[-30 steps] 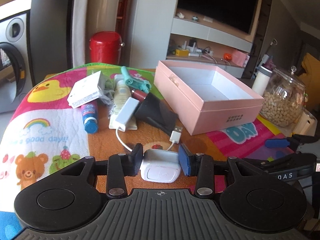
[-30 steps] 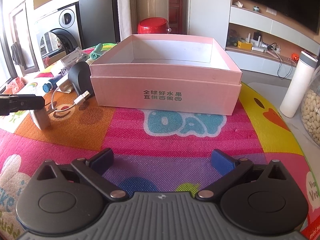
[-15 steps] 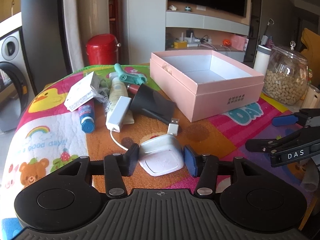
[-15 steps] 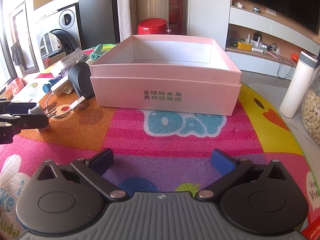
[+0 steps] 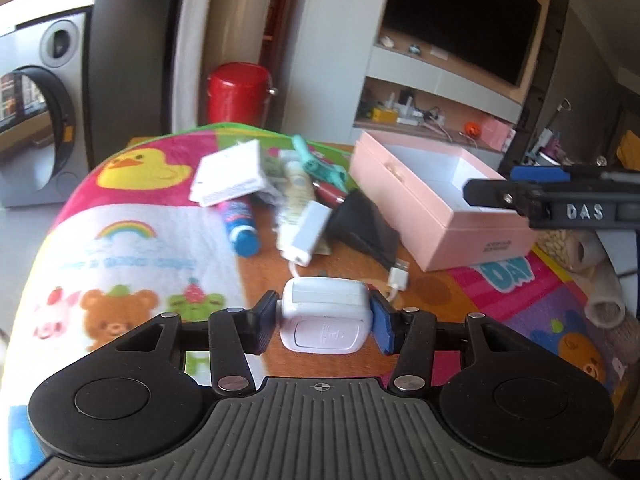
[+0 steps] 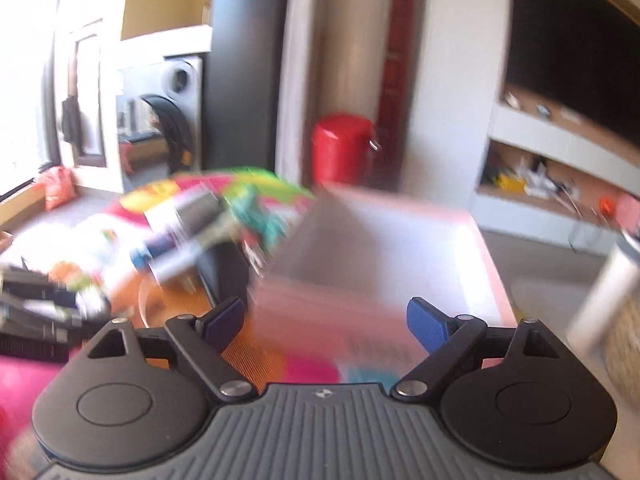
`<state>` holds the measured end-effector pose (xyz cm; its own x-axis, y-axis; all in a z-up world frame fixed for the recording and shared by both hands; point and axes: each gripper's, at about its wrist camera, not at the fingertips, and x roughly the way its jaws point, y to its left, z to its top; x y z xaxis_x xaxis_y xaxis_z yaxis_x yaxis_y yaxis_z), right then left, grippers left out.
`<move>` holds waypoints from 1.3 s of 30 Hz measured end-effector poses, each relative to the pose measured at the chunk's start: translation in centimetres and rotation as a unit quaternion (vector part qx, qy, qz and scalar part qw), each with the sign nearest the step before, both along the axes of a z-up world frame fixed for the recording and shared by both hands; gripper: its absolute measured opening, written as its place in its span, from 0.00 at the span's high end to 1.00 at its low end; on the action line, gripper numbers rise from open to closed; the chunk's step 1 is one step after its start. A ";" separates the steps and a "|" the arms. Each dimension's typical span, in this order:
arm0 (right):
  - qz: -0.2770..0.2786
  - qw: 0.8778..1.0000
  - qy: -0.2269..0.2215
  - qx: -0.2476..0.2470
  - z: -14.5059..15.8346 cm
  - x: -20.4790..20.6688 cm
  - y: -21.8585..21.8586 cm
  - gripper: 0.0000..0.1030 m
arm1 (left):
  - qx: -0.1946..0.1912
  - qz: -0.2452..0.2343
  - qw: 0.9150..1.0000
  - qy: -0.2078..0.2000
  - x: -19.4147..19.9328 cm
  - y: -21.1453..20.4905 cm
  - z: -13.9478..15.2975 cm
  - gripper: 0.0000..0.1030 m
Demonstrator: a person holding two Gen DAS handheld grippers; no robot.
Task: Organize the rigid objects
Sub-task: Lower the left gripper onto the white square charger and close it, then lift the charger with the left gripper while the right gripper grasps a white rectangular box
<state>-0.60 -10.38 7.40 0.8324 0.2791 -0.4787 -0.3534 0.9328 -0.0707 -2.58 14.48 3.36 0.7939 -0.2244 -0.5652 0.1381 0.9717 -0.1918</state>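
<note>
My left gripper [image 5: 325, 322] is shut on a white charger block [image 5: 325, 316] and holds it above the colourful mat; its cable trails to a USB plug [image 5: 398, 278]. The open pink box [image 5: 440, 200] stands to the right, empty inside. A pile lies beyond: white adapter [image 5: 308, 232], black pouch [image 5: 364, 228], blue tube [image 5: 240, 224], white card box [image 5: 230, 176], teal tool [image 5: 316, 164]. My right gripper [image 6: 326, 322] is open and empty, raised before the blurred pink box [image 6: 384, 256]; it also shows in the left wrist view [image 5: 552, 196].
A glass jar of nuts [image 5: 560, 240] stands at the right edge behind the right gripper. A red bin [image 5: 238, 94] and a washing machine [image 5: 36, 120] stand on the floor beyond the table. The mat [image 5: 132, 248] covers the round table.
My left gripper has lifted the charger block and turned slightly left. My right gripper has risen and swung left fast, blurring its view, and now hangs over the pink box's near side.
</note>
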 end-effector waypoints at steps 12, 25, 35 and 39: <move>0.030 0.996 0.084 -0.012 -2.8 13.8 21.6 0.13 | -0.052 0.062 0.997 0.004 -1.3 7.2 -0.8 0.49; 0.069 0.993 0.052 -0.082 -1.5 10.8 20.8 0.28 | -0.070 -0.001 0.997 0.024 -2.4 5.4 -1.3 0.49; 0.029 1.000 0.000 -0.010 4.3 -0.6 2.2 0.83 | -0.019 -0.146 0.988 0.047 -3.1 -4.5 0.5 0.48; 0.033 0.999 0.013 0.004 2.4 -1.7 -0.2 0.55 | -0.004 -0.094 0.993 0.070 -1.6 -4.4 -0.2 0.48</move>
<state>-2.35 -10.62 9.83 0.7994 0.3366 -0.4977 -0.4160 0.9078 -0.0541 -4.16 10.06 3.15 0.6515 -0.3670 -0.6640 0.2890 0.9293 -0.2301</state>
